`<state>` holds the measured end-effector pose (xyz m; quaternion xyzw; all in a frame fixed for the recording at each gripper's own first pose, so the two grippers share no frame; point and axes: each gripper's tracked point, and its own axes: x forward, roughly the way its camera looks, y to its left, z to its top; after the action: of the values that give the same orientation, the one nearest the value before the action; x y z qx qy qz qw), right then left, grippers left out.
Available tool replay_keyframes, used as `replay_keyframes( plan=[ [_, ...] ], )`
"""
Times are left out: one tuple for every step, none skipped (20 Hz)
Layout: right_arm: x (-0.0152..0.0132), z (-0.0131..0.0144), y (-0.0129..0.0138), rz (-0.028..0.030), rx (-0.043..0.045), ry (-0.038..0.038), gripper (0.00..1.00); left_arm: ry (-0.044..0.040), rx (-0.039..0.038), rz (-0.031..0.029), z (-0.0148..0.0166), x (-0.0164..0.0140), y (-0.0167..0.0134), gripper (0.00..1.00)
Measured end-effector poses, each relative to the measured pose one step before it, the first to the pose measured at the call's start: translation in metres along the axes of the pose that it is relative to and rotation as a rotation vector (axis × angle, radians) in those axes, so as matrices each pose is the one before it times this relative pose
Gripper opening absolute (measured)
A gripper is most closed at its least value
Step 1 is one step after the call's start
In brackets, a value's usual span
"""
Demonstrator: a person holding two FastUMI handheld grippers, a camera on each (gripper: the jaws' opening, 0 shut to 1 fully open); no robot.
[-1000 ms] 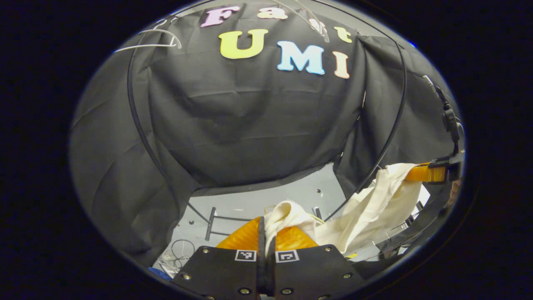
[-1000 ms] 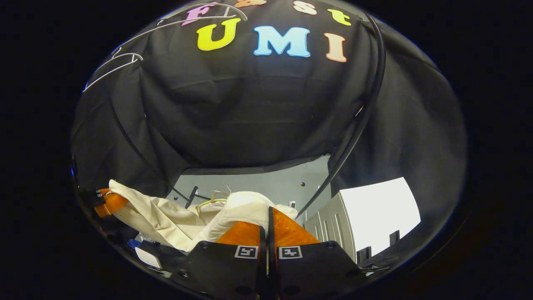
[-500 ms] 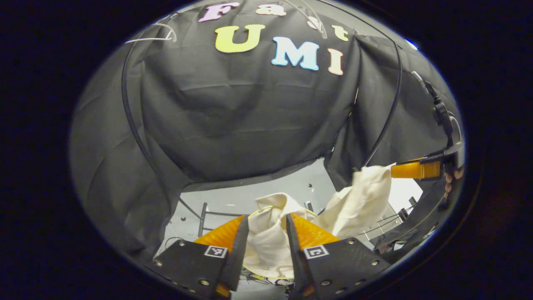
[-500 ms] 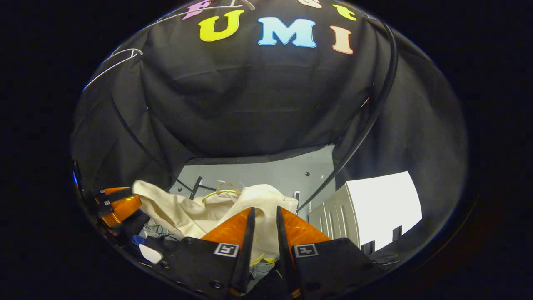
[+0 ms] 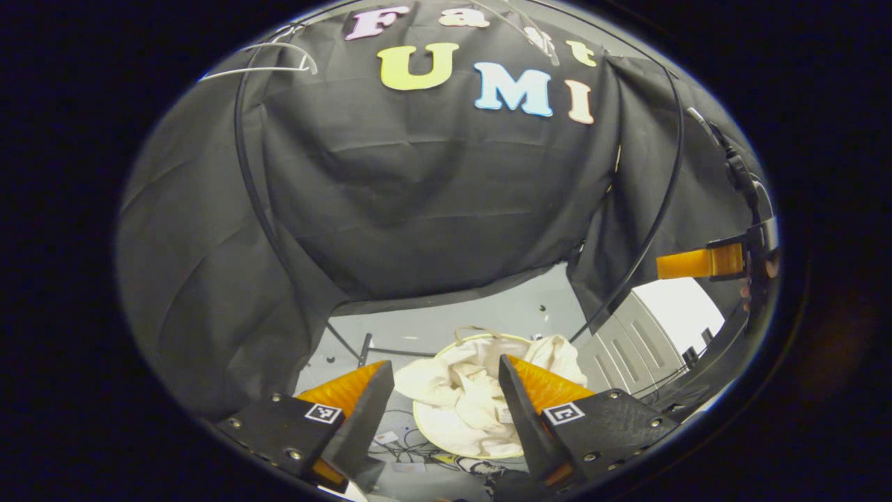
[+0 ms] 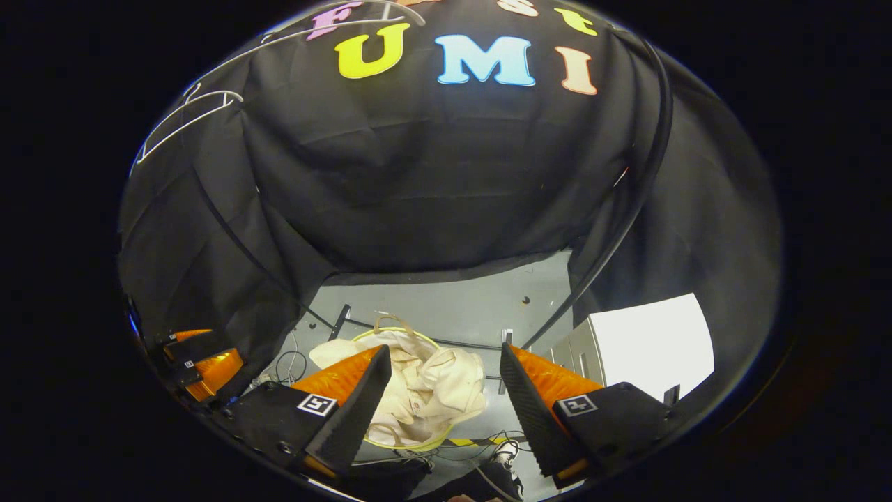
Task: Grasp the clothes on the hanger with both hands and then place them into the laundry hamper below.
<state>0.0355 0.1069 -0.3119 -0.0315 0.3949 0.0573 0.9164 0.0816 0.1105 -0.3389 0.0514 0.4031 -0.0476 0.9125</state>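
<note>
The cream clothes [image 5: 468,396] lie crumpled in the round laundry hamper [image 5: 425,434] on the floor below. My left gripper [image 5: 444,368] hangs open above them with nothing between its fingers. In the right gripper view the same clothes [image 6: 432,382] fill the hamper [image 6: 401,330], one sleeve draped over its left rim. My right gripper [image 6: 444,352] is open and holds nothing. The right gripper [image 5: 697,263] also shows far off at the right edge of the left gripper view, and the left gripper [image 6: 202,359] at the left edge of the right gripper view.
Bare white wire hangers [image 5: 258,64] [image 6: 182,117] hang at the top left on a black rack. A white cabinet [image 6: 644,341] [image 5: 627,345] stands right of the hamper. Loose cables [image 6: 279,366] lie on the grey floor around it.
Both grippers went from shut on the clothes to open. The clothes dropped from between the fingers into the hamper. Both grippers have risen a little.
</note>
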Motion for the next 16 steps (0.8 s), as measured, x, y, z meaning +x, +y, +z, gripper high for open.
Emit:
replay_keyframes(
  plan=[
    [-0.00001,0.00223,-0.00701,0.00385,-0.01001,-0.00862,0.99,0.01061,-0.01053,0.01372,-0.00408,-0.00241,-0.00421,0.89],
    [-0.00154,0.00029,-0.00764,0.00077,-0.01451,-0.00646,0.99,0.01459,-0.01127,0.01656,-0.00293,-0.00322,-0.00399,0.89],
    [-0.00231,0.00036,-0.00970,-0.00263,-0.01188,-0.00746,0.99,0.01180,-0.01067,0.01780,-0.00532,-0.00451,-0.00420,0.89],
    [-0.00126,-0.00151,-0.00844,-0.00159,-0.00356,-0.00777,0.98,0.00391,-0.00912,0.01259,-0.00093,-0.00406,-0.00561,0.89],
    [-0.00236,-0.00199,-0.00828,-0.00051,0.00528,-0.00561,0.99,-0.00052,-0.00573,0.00775,-0.00089,-0.00575,-0.00877,0.89],
    [-0.00266,-0.00274,-0.00937,0.00112,0.01233,-0.00432,0.99,-0.00191,0.00131,0.00764,0.00073,-0.00446,-0.00823,0.89],
    [-0.00167,-0.00187,-0.00807,0.00293,0.01418,-0.00346,0.99,-0.00248,0.00759,0.00721,0.00060,-0.00347,-0.00802,0.86],
    [-0.00157,-0.00268,-0.00772,0.00299,0.00984,0.00031,0.99,-0.00223,0.01333,0.00980,-0.00064,-0.00491,-0.00930,0.89],
    [-0.00120,-0.00268,-0.00880,-0.00014,0.00293,0.00047,0.99,-0.00156,0.01588,0.01246,0.00274,-0.00360,-0.00891,0.89],
    [-0.00172,-0.00274,-0.00933,-0.00134,0.00138,0.00170,0.99,-0.00387,0.01367,0.01215,0.00322,-0.00216,-0.00874,0.89],
    [-0.00155,-0.00182,-0.00866,0.00084,0.00610,0.00323,0.99,-0.00469,0.00946,0.01255,0.00583,-0.00279,-0.00809,0.89],
    [-0.00220,-0.00207,-0.00680,0.01050,0.01038,0.00198,0.99,-0.00817,0.00592,0.00986,0.00667,-0.00306,-0.00878,0.89],
    [-0.00287,-0.00046,-0.00692,0.00982,0.01217,-0.00293,0.98,-0.01255,0.00064,0.00927,0.00915,-0.00287,-0.00868,0.86],
    [-0.00447,0.00084,-0.00816,0.00511,0.00771,-0.00693,0.98,-0.01508,-0.00263,0.00589,0.00921,-0.00490,-0.01041,0.89],
    [-0.00376,0.00173,-0.00964,0.00179,0.00010,-0.00948,0.98,-0.01568,0.00092,0.00518,0.00881,-0.00538,-0.01091,0.86],
    [-0.00441,0.00104,-0.01090,-0.00388,-0.00692,-0.01378,0.98,-0.01624,0.00738,0.00964,0.01144,-0.00306,-0.00934,0.89]
  ],
)
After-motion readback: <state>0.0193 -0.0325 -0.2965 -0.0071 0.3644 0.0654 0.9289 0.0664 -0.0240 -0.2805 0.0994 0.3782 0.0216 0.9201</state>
